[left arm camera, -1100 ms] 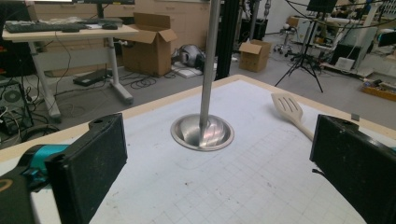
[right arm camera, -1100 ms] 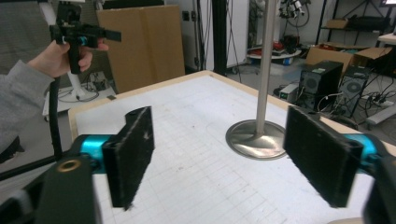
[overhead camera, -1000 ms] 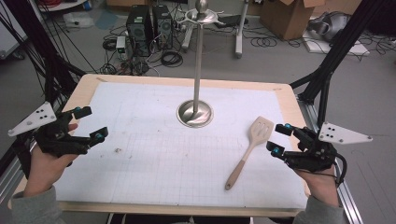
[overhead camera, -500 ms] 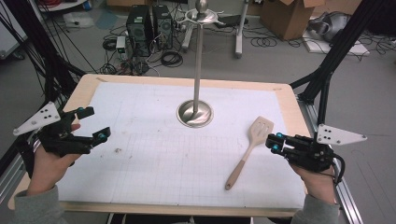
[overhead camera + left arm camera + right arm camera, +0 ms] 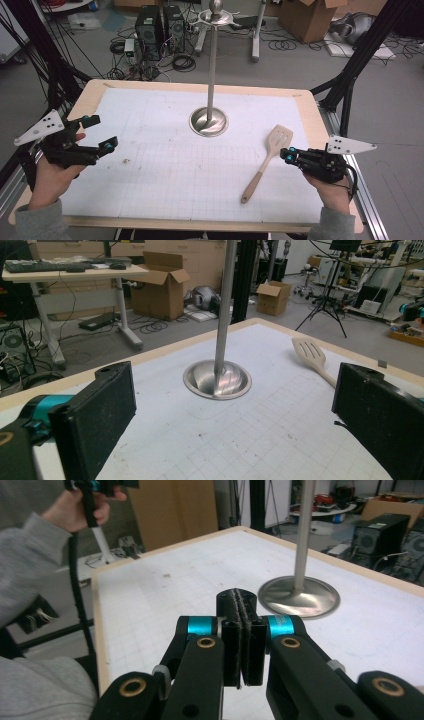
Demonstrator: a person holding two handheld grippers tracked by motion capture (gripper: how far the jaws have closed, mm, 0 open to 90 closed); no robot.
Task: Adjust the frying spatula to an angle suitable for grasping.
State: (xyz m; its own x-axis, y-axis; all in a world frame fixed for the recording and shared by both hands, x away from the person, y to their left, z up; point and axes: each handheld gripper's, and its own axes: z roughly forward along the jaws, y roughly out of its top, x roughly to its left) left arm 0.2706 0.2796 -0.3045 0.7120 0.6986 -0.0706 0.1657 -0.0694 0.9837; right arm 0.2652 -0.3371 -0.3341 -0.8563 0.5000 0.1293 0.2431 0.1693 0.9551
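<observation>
Step in hand: approach to the wooden spatula [image 5: 265, 162]; nothing is gripped yet
Right tongs [image 5: 286, 154]: jaws pressed flat together on nothing, as the right gripper view [image 5: 241, 640] shows; tips just beside the spatula's neck on its right, whether touching I cannot tell
Left tongs [image 5: 100, 134]: jaws spread wide, held off the left side of the bench [image 5: 150, 200], well apart from the spatula; in the left gripper view [image 5: 235, 410] the two pads frame the stand and the spatula's head [image 5: 309, 352]
Spatula: lies flat on the white gridded mat, right of the stand's round steel base [image 5: 208, 121], slotted head pointing away from the person, handle end toward the near edge
Stand: upright steel pole [image 5: 212, 65] on its base at mid-bench, with a ringed top
Next move, as a judgement: the right tongs must part before they can take anything, then settle astride the thin handle and close across its narrow width; a grip near the neck should keep the head from dipping
Risk: shut tips may nudge the spatula sideways
</observation>
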